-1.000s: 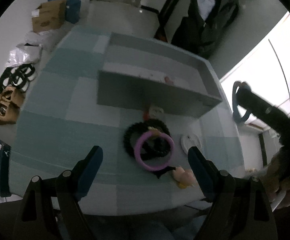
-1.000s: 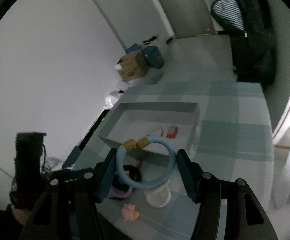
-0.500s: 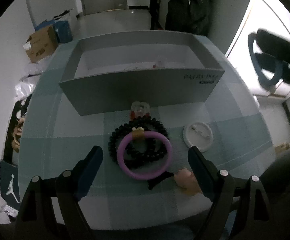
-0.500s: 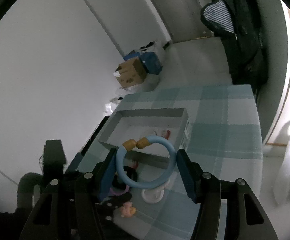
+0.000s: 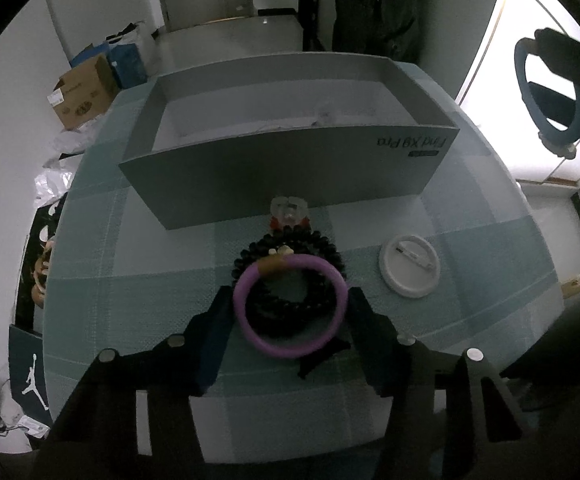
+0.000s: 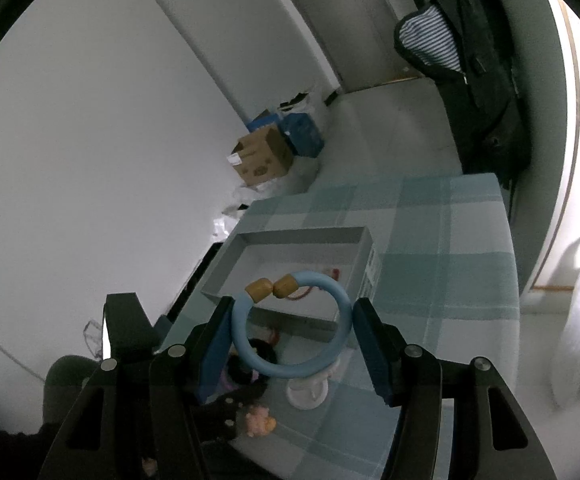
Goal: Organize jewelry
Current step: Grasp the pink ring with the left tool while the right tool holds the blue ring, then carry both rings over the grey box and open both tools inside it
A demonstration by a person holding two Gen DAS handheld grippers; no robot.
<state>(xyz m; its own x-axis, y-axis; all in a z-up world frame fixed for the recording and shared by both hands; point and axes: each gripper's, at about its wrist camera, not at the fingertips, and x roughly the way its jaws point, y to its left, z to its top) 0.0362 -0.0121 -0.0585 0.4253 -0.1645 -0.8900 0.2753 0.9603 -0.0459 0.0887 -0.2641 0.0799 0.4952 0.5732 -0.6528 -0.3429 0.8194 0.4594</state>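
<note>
My left gripper (image 5: 290, 312) is closed around a purple bangle (image 5: 249, 284) that lies on a black bead bracelet (image 5: 318, 240) on the checked tablecloth. The fingers (image 5: 215, 324) touch both sides of the bangle. An open grey box (image 5: 290, 168) stands just behind, with small jewelry inside (image 6: 332, 274). My right gripper (image 6: 292, 332) is shut on a blue bangle (image 6: 344, 312) with two tan end caps, held in the air above the table; it also shows at the right in the left wrist view (image 5: 528, 92).
A white round lid (image 5: 410, 266) lies right of the bracelets. A clear and red trinket (image 5: 290, 210) sits against the box front. A pink figurine (image 6: 259, 420) lies near the table's front edge. Cardboard boxes (image 5: 83, 92) and bags sit on the floor.
My left gripper moved forward and down and its fingers closed in around the purple bangle. My right gripper rose a little with the blue bangle.
</note>
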